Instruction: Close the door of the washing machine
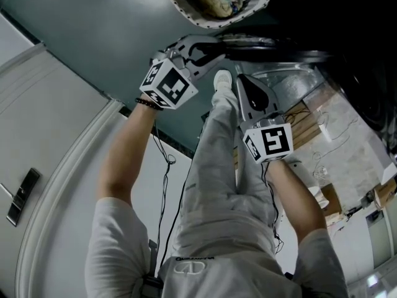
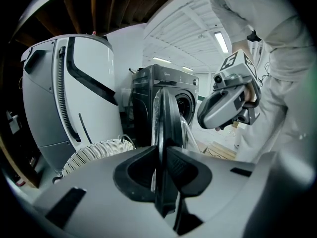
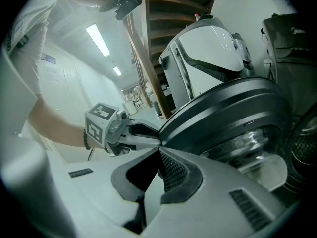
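- door: round, dark glossy rim, glass bowl; swung open, upright and edge-on straight ahead of the left gripper, which pinches its rim
- right gripper: jaws pressed together, empty, tips at the door rim
- dark front-load washing machine beyond
- white woven basket to the left gripper's left
- white panelled ceiling

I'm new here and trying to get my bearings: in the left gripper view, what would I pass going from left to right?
White appliance → door → right hand-held gripper → person.
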`<state>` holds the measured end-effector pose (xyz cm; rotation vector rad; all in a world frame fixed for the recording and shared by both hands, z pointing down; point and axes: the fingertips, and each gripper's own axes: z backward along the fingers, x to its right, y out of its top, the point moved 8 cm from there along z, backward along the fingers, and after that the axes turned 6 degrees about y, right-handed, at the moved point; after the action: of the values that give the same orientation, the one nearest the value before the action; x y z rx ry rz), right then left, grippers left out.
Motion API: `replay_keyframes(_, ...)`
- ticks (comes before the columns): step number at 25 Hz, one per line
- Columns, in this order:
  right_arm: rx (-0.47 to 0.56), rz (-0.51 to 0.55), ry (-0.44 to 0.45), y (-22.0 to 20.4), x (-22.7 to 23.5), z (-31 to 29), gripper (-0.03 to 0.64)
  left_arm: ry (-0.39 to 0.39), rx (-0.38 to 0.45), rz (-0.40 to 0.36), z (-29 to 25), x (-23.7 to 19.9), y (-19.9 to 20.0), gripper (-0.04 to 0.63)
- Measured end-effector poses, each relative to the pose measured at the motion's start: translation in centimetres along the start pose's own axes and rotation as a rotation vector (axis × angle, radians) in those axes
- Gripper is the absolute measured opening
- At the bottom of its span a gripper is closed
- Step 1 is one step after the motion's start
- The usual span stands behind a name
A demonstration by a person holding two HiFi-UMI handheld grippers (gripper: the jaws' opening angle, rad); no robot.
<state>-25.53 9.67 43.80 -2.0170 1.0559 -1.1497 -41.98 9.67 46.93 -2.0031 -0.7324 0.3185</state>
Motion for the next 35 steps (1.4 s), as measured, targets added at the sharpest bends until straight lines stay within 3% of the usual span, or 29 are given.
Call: replay_keyframes(35,0.001,-0.101,-0.151,-10.6,1.6,14.4,0.011,0.162,-0.088,0.192,-0.4,16.7,2.0,0.069)
